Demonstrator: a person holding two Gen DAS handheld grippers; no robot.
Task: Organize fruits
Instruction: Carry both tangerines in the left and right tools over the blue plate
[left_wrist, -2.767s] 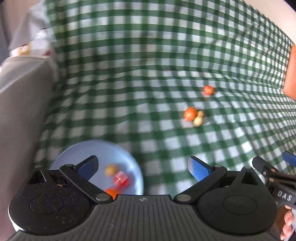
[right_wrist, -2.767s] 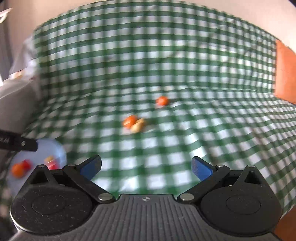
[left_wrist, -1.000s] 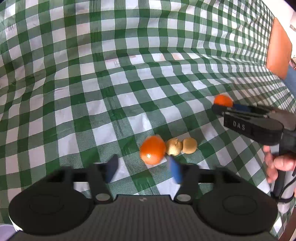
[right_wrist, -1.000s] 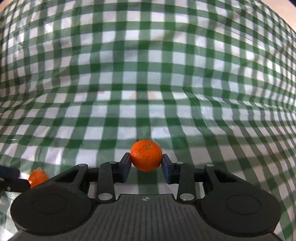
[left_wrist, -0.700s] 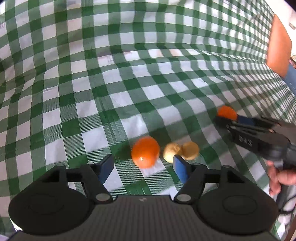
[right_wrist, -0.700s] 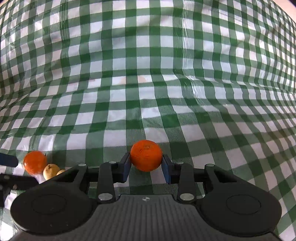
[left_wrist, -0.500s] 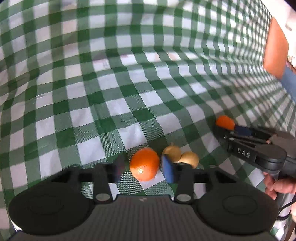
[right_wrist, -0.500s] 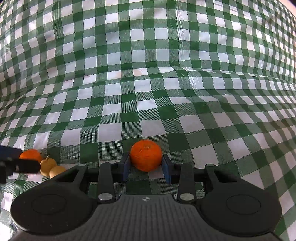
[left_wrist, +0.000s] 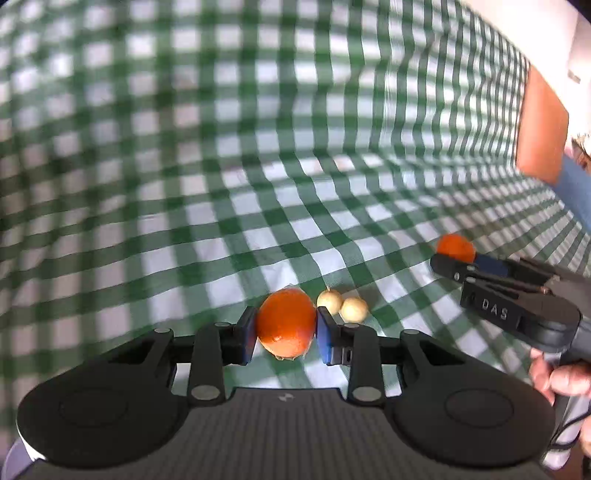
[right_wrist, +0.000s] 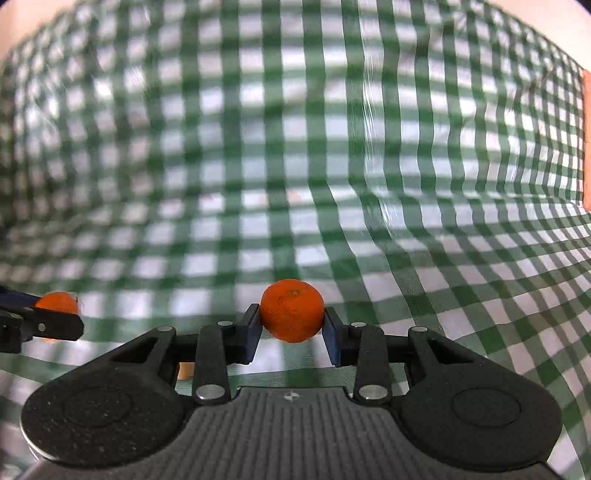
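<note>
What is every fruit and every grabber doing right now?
Left gripper: jaws closing, pads on an orange.
Left orange: squeezed between the pads.
Right gripper: shut on the other orange.
Right orange: held between the pads.
Two small pale fruits: lying touching each other on the checked cloth.
</note>
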